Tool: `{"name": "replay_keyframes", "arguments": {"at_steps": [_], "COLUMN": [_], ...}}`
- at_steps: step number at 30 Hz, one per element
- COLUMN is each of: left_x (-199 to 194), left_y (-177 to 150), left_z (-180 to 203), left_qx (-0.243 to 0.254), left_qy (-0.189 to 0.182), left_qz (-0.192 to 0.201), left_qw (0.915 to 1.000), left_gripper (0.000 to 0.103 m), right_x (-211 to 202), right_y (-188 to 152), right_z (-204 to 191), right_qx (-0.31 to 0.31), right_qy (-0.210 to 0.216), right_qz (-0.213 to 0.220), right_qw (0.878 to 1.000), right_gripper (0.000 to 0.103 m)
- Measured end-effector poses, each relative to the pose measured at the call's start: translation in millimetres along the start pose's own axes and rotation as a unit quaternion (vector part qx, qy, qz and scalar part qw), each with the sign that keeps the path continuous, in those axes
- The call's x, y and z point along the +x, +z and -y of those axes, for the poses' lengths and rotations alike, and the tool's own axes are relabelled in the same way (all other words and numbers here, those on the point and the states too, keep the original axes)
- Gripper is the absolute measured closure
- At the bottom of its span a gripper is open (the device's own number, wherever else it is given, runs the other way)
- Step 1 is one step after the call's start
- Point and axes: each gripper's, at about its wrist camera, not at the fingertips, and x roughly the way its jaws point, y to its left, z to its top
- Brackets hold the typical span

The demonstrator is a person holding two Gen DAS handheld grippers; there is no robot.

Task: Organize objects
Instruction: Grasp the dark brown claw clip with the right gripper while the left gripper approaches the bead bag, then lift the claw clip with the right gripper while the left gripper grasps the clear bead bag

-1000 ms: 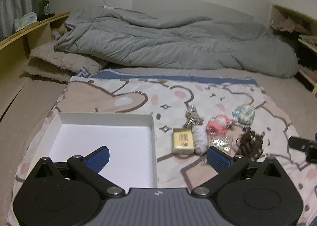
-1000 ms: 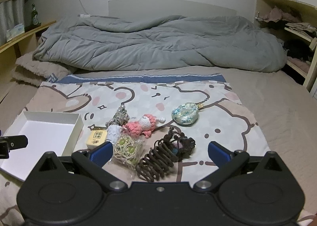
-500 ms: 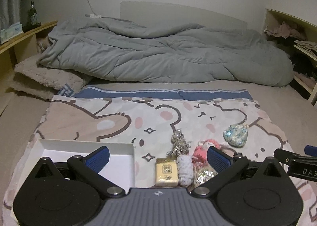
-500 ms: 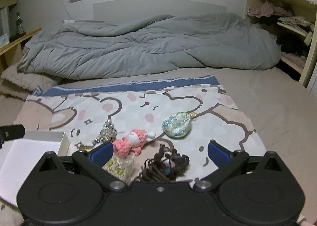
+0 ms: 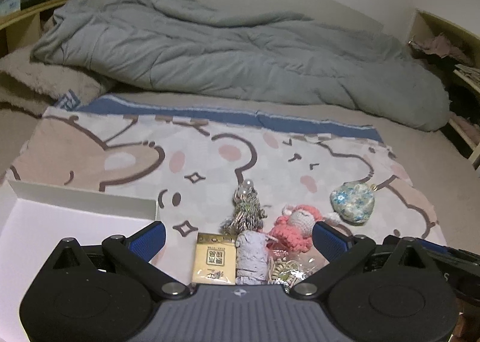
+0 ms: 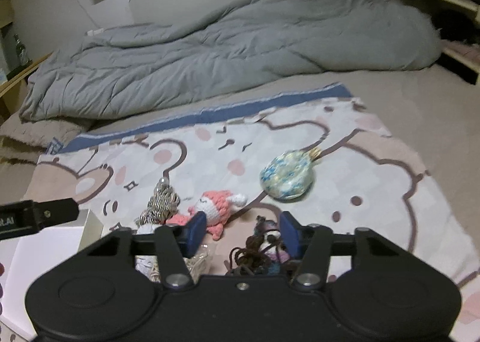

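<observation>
Our left tool (image 5: 238, 235) hovers wide open, centre-bottom; right tool (image 6: 243, 229) half-closed, jaws flanking brown hair ties (image 6: 252, 252), not clamped.

My left gripper (image 5: 239, 237) has blue pads (image 5: 150, 238) on black arms. Box (image 5: 60, 222): plain white. Blanket (image 5: 210, 159): pale grey and beige, brown-outlined cartoon bears, pink cheek spots, blue border. Duvet (image 5: 225, 51): grey. Crochet doll (image 5: 292, 229): pink with white face. Pouch (image 6: 286, 177): blue, white and yellow speckle. Packet (image 5: 213, 262): yellow, brown print. Hair ties (image 6: 255, 253): dark brown.
</observation>
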Motion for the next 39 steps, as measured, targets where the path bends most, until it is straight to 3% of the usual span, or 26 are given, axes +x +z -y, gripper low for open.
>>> {"name": "replay_keyframes", "arguments": {"at_steps": [4, 10, 13, 17, 26, 35, 39], "left_x": [18, 44, 53, 56, 66, 78, 85], "left_y": [-9, -22, -28, -32, -43, -58, -62], "left_z": [7, 12, 15, 21, 46, 65, 69], "left_qx": [0.007, -0.012, -0.016, 0.002, 0.042, 0.082, 0.096], "left_qy": [0.012, 0.010, 0.011, 0.003, -0.036, -0.038, -0.030], "left_qz": [-0.009, -0.055, -0.074, -0.068, -0.086, -0.101, -0.109], "left_qw": [0.9999, 0.9984, 0.9971, 0.9977, 0.9948, 0.9908, 0.9889], "left_gripper": [0.004, 0.004, 0.004, 0.004, 0.014, 0.017, 0.017], "right_x": [23, 51, 61, 61, 41, 20, 15], "right_y": [-6, -21, -29, -39, -54, -65, -67], "right_z": [0, -6, -6, -1, 18, 31, 41], "right_qx": [-0.003, -0.040, -0.063, -0.080, -0.067, -0.070, -0.030], "right_qy": [0.013, 0.020, 0.006, 0.000, 0.021, 0.022, 0.026], "right_qz": [-0.012, -0.033, -0.066, -0.106, -0.145, -0.210, -0.233], "right_qw": [1.000, 0.998, 0.996, 0.991, 0.987, 0.975, 0.972], "right_gripper": [0.061, 0.065, 0.066, 0.067, 0.065, 0.063, 0.052]}}
